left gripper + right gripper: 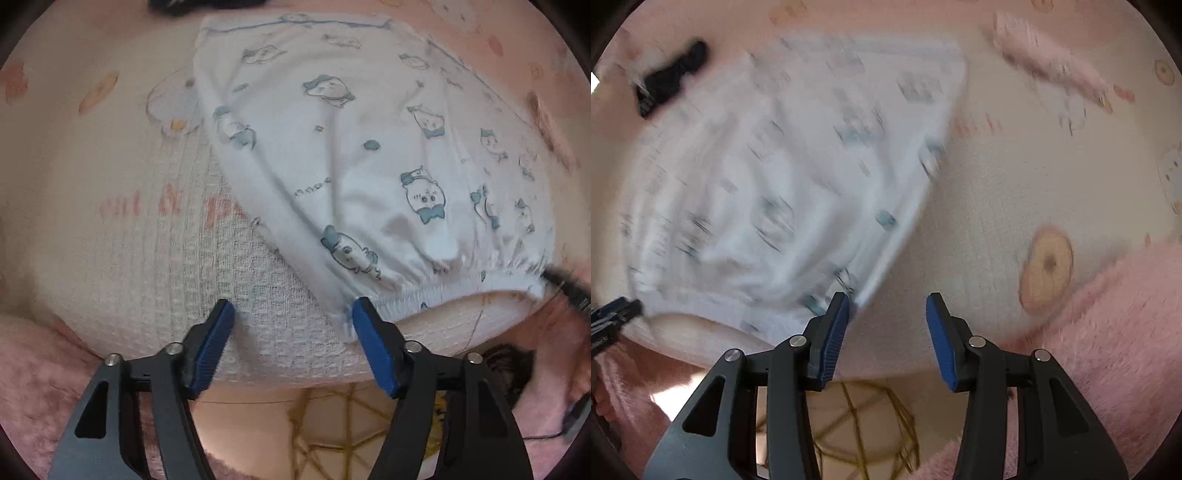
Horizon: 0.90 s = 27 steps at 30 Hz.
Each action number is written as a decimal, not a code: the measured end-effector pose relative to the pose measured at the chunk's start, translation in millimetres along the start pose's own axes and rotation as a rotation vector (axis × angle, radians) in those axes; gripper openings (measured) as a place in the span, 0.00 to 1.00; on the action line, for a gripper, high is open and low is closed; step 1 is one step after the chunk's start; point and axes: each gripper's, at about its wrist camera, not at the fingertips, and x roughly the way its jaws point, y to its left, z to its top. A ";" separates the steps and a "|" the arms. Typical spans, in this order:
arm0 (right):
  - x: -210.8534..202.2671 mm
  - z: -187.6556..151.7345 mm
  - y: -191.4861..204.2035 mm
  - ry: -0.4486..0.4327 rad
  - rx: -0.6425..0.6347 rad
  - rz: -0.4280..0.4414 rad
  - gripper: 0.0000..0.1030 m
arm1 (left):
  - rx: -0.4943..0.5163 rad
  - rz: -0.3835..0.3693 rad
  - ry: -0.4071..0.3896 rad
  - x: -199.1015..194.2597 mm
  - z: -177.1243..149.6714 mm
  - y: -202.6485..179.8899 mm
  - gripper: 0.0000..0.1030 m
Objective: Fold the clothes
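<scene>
Across the centre and upper right of my left wrist view: one garment (369,155), white cloth printed with small blue-and-white cartoon figures, a thin blue line along its far edge and a gathered elastic band along its near edge. It lies mostly flat with soft creases on a cream waffle-weave cover (236,295). In my right wrist view the same garment (768,177) fills the left and centre of the frame, smeared by motion blur, its lower corner reaching down to bottom centre.

Count, garments: one.

Count, grippers: two. My left gripper (293,308), bottom centre of its frame, stands wide open and holds nothing; its right-hand blue pad sits at the corner of the elastic band, and I cannot tell whether it touches. My right gripper (886,302) stands partly open, empty between the pads, its left-hand pad just beside the garment's corner.

Count, covers: one, with doughnut prints (1047,266) and faded pink lettering.

Count, pink fluffy blankets (1108,332): one, along the lower edges.

Count, dark objects at upper left of the right view (670,79): one, too blurred to identify.
</scene>
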 end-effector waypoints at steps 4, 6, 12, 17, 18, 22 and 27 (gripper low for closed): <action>-9.2 5.7 -6.1 -0.022 0.020 0.045 0.43 | -0.027 -0.020 -0.057 -16.1 -4.5 13.1 0.69; -9.7 7.9 -5.5 -0.008 0.027 0.117 0.43 | -0.025 -0.032 -0.083 -21.9 -5.8 15.1 0.69; 2.4 11.7 -1.1 0.093 0.073 0.278 0.43 | 0.052 -0.048 -0.080 -21.6 -12.4 7.1 0.69; 2.1 22.1 6.4 0.096 0.057 0.314 0.38 | 0.060 -0.053 -0.062 8.0 27.9 -14.2 0.69; 1.4 24.5 6.3 0.098 0.063 0.347 0.29 | 0.052 -0.064 -0.066 18.8 54.5 -30.6 0.69; -6.3 36.5 -2.1 0.065 0.103 0.370 0.25 | 0.010 -0.128 -0.108 14.1 75.4 -22.9 0.69; -4.3 36.4 -8.0 0.062 0.150 0.336 0.39 | 0.006 -0.091 -0.099 16.8 69.9 -16.5 0.69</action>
